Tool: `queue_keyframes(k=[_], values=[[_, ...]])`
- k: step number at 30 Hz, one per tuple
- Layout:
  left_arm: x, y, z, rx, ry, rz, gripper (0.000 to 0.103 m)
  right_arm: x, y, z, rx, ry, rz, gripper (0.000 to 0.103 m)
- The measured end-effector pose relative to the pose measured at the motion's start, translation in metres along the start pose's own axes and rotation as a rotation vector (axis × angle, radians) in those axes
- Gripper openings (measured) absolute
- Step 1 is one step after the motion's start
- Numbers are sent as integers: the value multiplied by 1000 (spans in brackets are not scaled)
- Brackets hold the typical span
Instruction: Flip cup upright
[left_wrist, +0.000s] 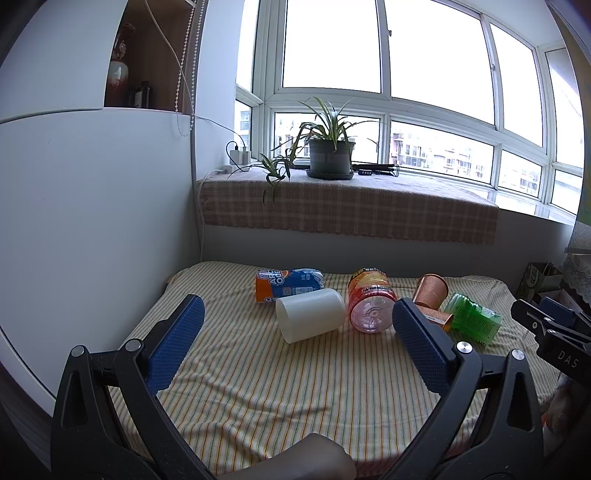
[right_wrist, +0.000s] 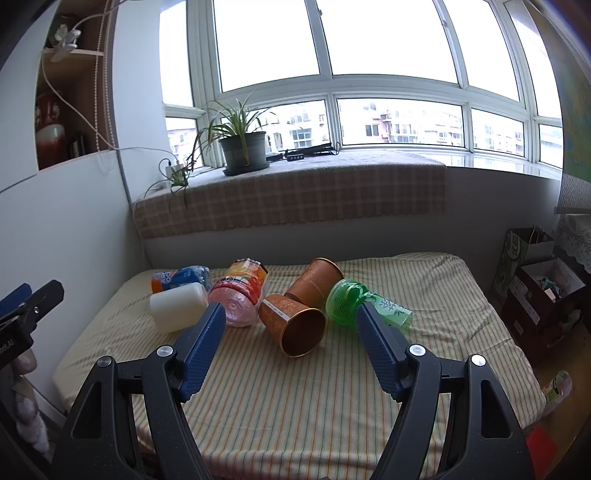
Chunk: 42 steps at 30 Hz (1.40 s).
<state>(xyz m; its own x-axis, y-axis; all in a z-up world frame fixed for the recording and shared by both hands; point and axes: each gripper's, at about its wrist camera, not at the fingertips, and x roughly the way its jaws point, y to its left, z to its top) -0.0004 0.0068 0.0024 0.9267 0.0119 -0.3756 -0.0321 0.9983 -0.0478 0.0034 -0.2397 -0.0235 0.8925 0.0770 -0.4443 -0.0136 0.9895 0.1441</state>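
Observation:
A white cup (left_wrist: 310, 319) lies on its side on the striped table, mouth toward the front left; it also shows in the right wrist view (right_wrist: 179, 306). Two copper cups lie on their sides: the near one (right_wrist: 293, 323) with its mouth toward me, the far one (right_wrist: 314, 282) behind it. My left gripper (left_wrist: 297, 332) is open and empty, just short of the white cup. My right gripper (right_wrist: 291, 332) is open and empty, its jaws framing the near copper cup from in front. The copper cups are partly hidden behind the left gripper's right finger (left_wrist: 421, 343).
A blue-orange bottle (left_wrist: 288, 282), a red-pink bottle (left_wrist: 369, 299) and a green bottle (left_wrist: 472, 319) lie among the cups. A potted plant (left_wrist: 328, 151) stands on the checked windowsill. A white cabinet (left_wrist: 92, 203) is on the left. Boxes and bags (right_wrist: 535, 273) stand at the right.

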Motion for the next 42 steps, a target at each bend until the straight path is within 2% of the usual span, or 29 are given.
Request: queue_keyframes(k=[27,42], values=[[2,0,0,4,4,0,103,3,5,-3,-6,4,12,73],[15,11,-4,1,26,20,103,24,18,2,-47,37,40,73]])
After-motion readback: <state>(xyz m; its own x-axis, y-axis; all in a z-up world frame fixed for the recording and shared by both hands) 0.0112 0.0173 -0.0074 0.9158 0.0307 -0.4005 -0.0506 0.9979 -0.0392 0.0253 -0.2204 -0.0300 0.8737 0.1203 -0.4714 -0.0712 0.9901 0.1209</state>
